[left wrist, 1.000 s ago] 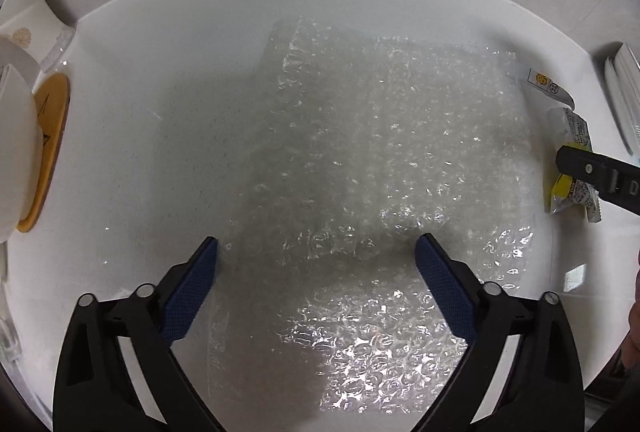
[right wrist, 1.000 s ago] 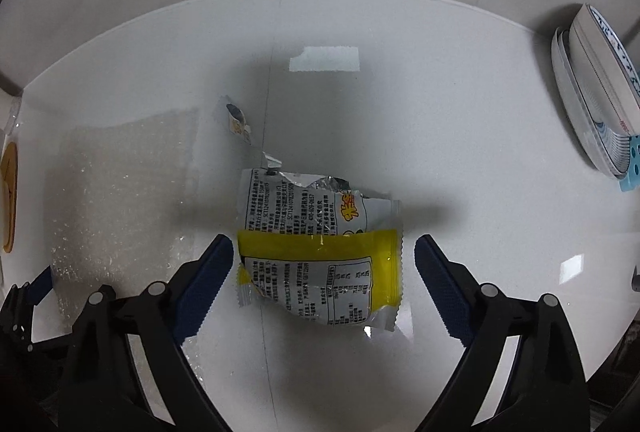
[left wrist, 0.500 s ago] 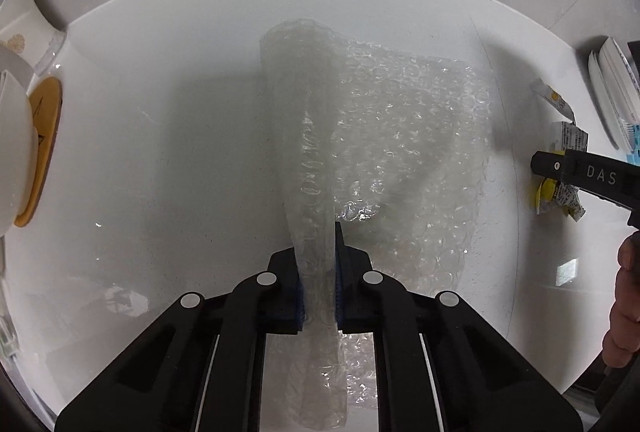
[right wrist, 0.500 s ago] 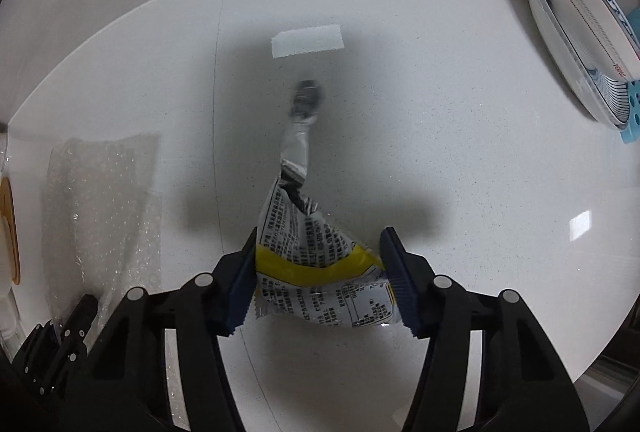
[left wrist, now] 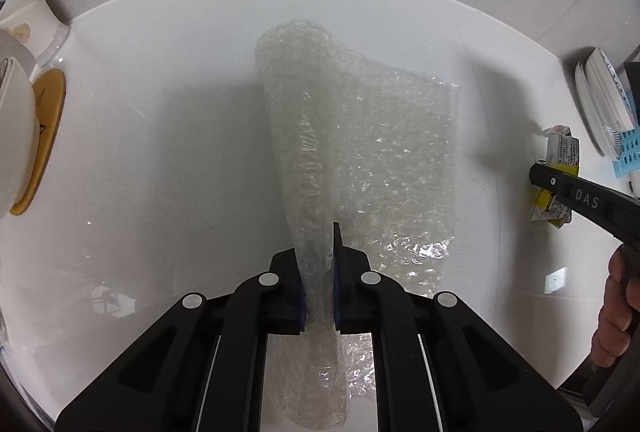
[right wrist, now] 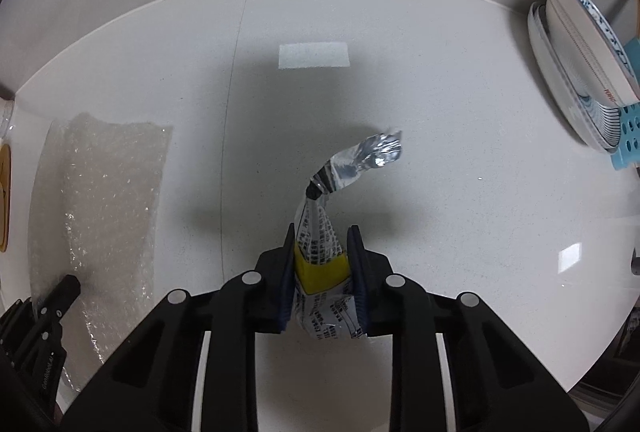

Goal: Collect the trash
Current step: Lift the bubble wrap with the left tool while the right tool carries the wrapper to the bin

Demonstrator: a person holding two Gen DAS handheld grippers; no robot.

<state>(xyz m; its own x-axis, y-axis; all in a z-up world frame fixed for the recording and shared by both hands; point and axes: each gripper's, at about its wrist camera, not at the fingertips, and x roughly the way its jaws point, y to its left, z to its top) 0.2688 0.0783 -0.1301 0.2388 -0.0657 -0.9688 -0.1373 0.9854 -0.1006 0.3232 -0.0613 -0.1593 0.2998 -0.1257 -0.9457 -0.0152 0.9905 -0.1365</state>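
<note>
The jaws of the left gripper (left wrist: 319, 264) are pinched tight on a fold of bubble wrap (left wrist: 372, 160), while the right gripper (right wrist: 323, 260) is closing its jaws on a crumpled snack wrapper (right wrist: 320, 248) at centre frame. At far right a blue rack (right wrist: 628, 136) holds upright plates (right wrist: 580, 72). The white countertop (right wrist: 440, 192) is glossy (it mirrors a ceiling light). A second ago both grippers stood wide over flat trash.

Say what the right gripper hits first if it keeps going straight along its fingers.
The right gripper, jaws closing on the wrapper, points steeply down at the bare white counter. The dangling wrapper tail probably touches first; nothing else lies ahead, though depth is unclear.
</note>
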